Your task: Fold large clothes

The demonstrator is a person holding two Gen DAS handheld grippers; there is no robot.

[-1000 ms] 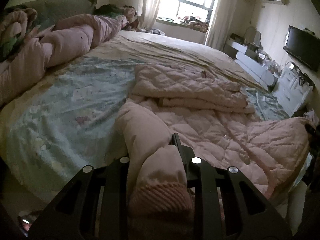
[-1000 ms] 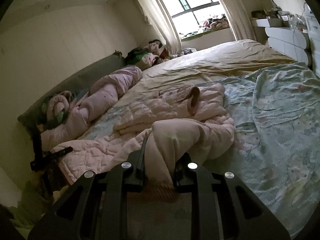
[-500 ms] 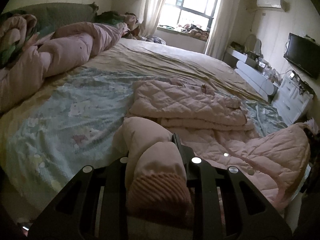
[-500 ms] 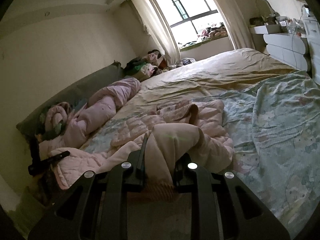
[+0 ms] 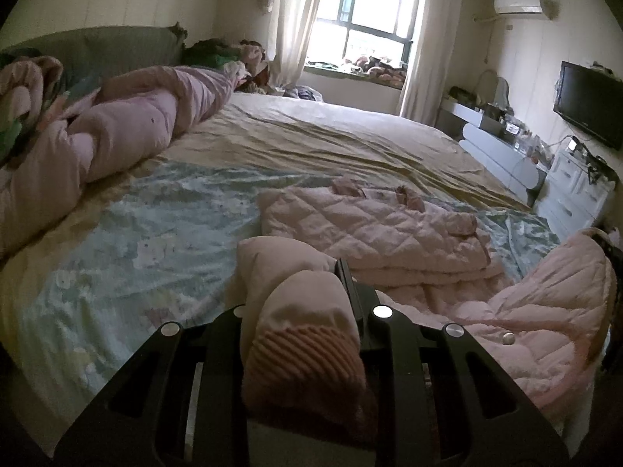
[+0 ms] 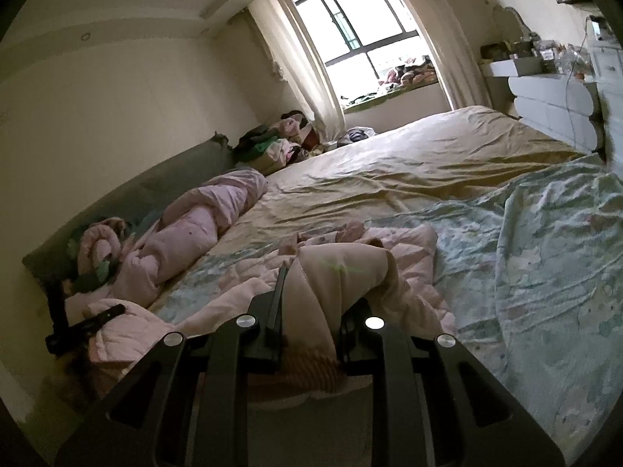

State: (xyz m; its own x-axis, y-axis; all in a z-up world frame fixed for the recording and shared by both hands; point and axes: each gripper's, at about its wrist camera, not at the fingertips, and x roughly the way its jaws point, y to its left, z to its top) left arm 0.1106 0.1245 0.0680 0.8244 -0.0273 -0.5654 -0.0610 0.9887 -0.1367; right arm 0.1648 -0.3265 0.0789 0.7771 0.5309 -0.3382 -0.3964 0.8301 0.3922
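Note:
A pink quilted jacket [image 5: 373,229] lies partly folded on the bed, its upper part doubled over. My left gripper [image 5: 300,284] is shut on one sleeve with a ribbed pink cuff [image 5: 303,354] and holds it above the bed. My right gripper [image 6: 315,295] is shut on the other sleeve [image 6: 342,272], lifted over the jacket body [image 6: 409,245]. The jacket's hem with snap buttons [image 5: 545,311] rises at the right of the left wrist view. The left gripper also shows in the right wrist view [image 6: 81,323].
The bed has a light blue printed sheet [image 5: 136,233] over a beige sheet [image 5: 331,144]. A rolled pink duvet [image 5: 128,124] lies along the headboard side. White drawers [image 5: 576,190], a TV [image 5: 592,113] and a window [image 5: 370,31] lie beyond the bed.
Both grippers have risen and moved forward with the sleeves, tilting the views up. The sleeves now bunch closer to the folded jacket body.

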